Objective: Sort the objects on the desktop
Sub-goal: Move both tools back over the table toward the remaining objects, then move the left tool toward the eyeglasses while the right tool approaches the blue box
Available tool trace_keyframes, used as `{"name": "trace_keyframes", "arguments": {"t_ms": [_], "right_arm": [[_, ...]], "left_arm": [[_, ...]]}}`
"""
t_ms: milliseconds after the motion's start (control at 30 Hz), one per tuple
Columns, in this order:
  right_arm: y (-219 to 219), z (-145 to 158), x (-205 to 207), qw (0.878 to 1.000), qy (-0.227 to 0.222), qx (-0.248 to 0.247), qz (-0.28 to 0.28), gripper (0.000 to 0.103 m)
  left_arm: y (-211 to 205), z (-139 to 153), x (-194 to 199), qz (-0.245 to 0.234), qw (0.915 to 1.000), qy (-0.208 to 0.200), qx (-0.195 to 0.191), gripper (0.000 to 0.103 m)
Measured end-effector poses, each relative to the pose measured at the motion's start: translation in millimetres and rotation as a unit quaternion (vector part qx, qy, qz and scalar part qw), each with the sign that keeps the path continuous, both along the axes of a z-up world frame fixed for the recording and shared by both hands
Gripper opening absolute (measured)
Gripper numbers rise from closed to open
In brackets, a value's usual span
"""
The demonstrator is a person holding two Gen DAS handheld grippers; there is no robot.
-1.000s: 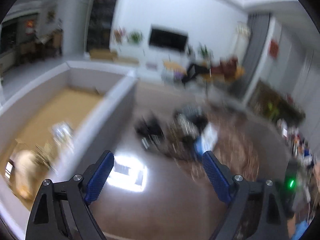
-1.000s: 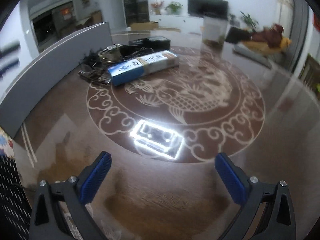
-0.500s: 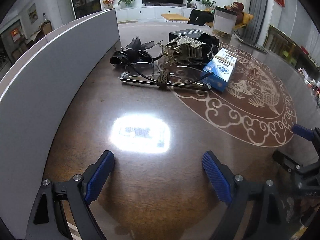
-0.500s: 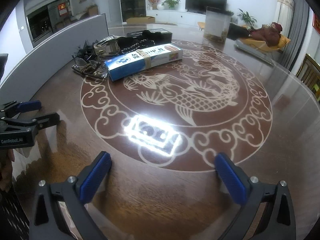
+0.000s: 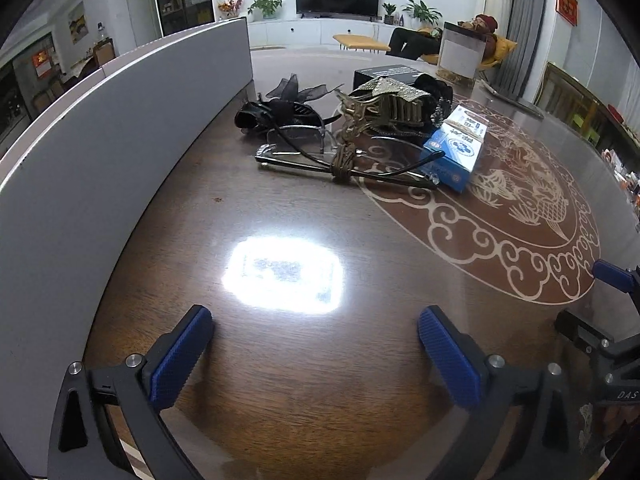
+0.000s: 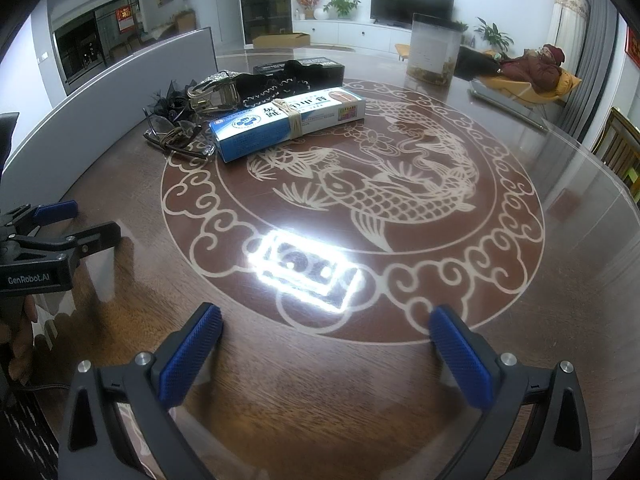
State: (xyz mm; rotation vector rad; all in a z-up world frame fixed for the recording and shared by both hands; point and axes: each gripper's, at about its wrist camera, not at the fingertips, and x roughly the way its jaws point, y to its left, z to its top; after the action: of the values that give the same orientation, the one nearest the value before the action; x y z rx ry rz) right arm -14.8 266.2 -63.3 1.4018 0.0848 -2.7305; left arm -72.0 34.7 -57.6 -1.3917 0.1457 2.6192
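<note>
Nearest us, our left gripper (image 5: pixel 316 344) is opening its jaws over bare wooden table (image 5: pixel 280 380), nothing between them; our right gripper (image 6: pixel 326 346) stands wide and empty too. A grey partition (image 5: pixel 100 152) runs along the left. Well ahead, nothing in the way, lie glasses (image 5: pixel 320 156), a blue box (image 6: pixel 288 124), hair clips (image 5: pixel 384 108) and a black box (image 5: pixel 384 74)
</note>
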Motion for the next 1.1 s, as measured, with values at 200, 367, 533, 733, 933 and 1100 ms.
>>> {"name": "trace_keyframes", "arguments": {"t_ms": [200, 367, 533, 733, 933, 1100], "right_arm": [[-7.2, 8.8, -39.5, 0.999, -0.011, -0.038, 0.026, 0.103], [-29.2, 44.3, -105.6, 0.997, 0.067, -0.012, 0.026, 0.103], [-77.5, 19.2, -140.0, 0.992, 0.044, 0.082, 0.086, 0.103], [-114.3, 34.5, -79.4, 0.977, 0.073, 0.038, 0.197, 0.103], [-40.6, 15.2, -81.7, 0.996, -0.001, -0.059, 0.068, 0.103], [-36.5, 13.7, -127.9, 0.994, -0.017, -0.106, 0.022, 0.103]], "left_arm": [[-23.7, 1.3, -0.2, 0.067, 0.9977, -0.008, 0.001, 0.103], [-25.9, 0.5, 0.8, 0.075, 0.9972, -0.006, 0.0, 0.103], [-27.1, -0.6, 1.3, 0.075, 0.9971, -0.005, 0.0, 0.103], [-41.4, 0.9, -1.4, 0.107, 0.9942, -0.007, 0.007, 0.103], [-51.1, 6.6, 1.8, 0.1, 0.9924, -0.006, 0.073, 0.103], [-41.4, 7.7, 1.8, 0.078, 0.9924, -0.003, 0.095, 0.103]]}}
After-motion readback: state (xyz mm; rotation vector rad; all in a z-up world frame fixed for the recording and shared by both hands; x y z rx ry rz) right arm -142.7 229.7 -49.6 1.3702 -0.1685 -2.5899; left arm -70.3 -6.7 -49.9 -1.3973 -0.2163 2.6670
